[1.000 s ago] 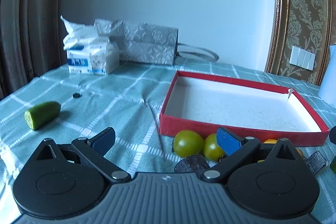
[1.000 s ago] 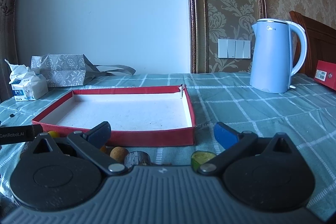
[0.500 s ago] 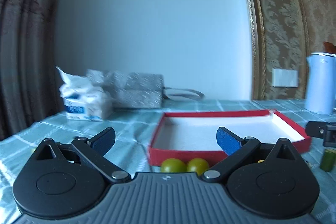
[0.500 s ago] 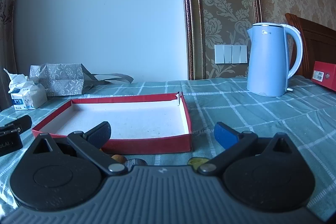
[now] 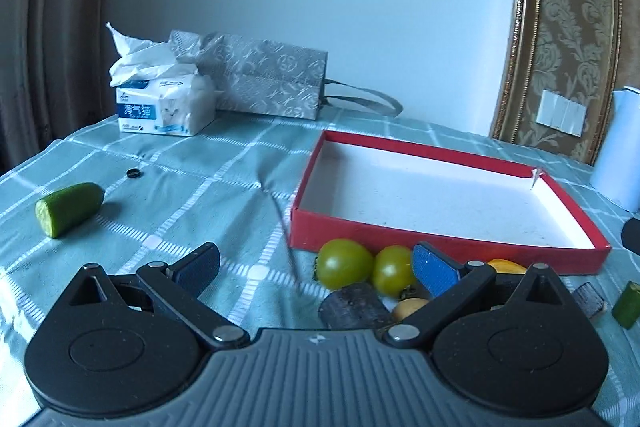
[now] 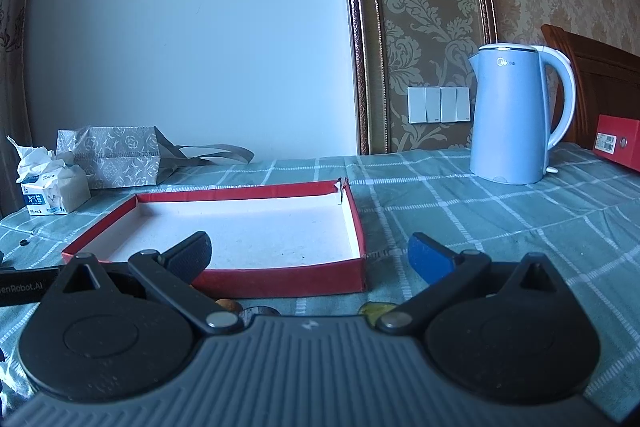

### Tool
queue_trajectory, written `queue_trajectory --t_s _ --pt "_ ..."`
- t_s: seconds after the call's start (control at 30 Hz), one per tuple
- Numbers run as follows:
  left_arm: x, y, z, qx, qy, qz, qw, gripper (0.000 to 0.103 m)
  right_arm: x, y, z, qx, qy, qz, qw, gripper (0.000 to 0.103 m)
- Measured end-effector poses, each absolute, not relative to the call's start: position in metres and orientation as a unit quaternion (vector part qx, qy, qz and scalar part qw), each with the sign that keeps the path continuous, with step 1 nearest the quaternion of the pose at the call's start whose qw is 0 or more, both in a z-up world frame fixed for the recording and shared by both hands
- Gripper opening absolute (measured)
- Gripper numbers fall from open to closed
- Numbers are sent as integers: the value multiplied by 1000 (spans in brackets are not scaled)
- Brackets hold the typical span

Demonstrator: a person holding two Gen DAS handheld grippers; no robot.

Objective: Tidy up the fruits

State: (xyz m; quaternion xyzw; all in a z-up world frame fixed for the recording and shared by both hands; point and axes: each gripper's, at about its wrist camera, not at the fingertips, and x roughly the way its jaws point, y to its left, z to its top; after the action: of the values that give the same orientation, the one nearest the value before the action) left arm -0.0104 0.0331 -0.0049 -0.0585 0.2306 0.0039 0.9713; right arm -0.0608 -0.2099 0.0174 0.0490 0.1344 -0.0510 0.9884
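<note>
Left gripper [image 5: 316,269] spread wide, holding nothing. Just ahead of its right finger: two green tomatoes [image 5: 345,268], round and glossy, touching each other, close against the near wall of the red tray [image 5: 448,247] (white inside, nothing in it). Dark cut piece [image 5: 354,305] nearer, between the fingers. Cucumber half [image 5: 69,207] well off beyond the left finger, cut face pale. Right gripper [image 6: 310,255] also wide, nothing held; tray straight ahead, blue kettle [image 6: 510,115] far right.

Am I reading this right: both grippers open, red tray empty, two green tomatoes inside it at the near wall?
Not quite. The two green tomatoes lie on the tablecloth outside the red tray, against its near wall, per the left wrist view. The rest holds.
</note>
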Motion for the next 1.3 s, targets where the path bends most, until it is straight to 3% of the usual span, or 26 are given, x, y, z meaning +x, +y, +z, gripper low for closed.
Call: queue_trajectory --t_s 0.4,0.77,1.3 --pt "-9 32 -4 -55 236 8 970 103 -61 -211 19 58 164 -23 985 103" --pt "-12 33 -3 -57 231 10 971 103 -72 -194 8 -3 211 62 975 103" --pt "-11 33 -2 -56 233 13 971 103 -70 -191 7 -24 206 69 976 103"
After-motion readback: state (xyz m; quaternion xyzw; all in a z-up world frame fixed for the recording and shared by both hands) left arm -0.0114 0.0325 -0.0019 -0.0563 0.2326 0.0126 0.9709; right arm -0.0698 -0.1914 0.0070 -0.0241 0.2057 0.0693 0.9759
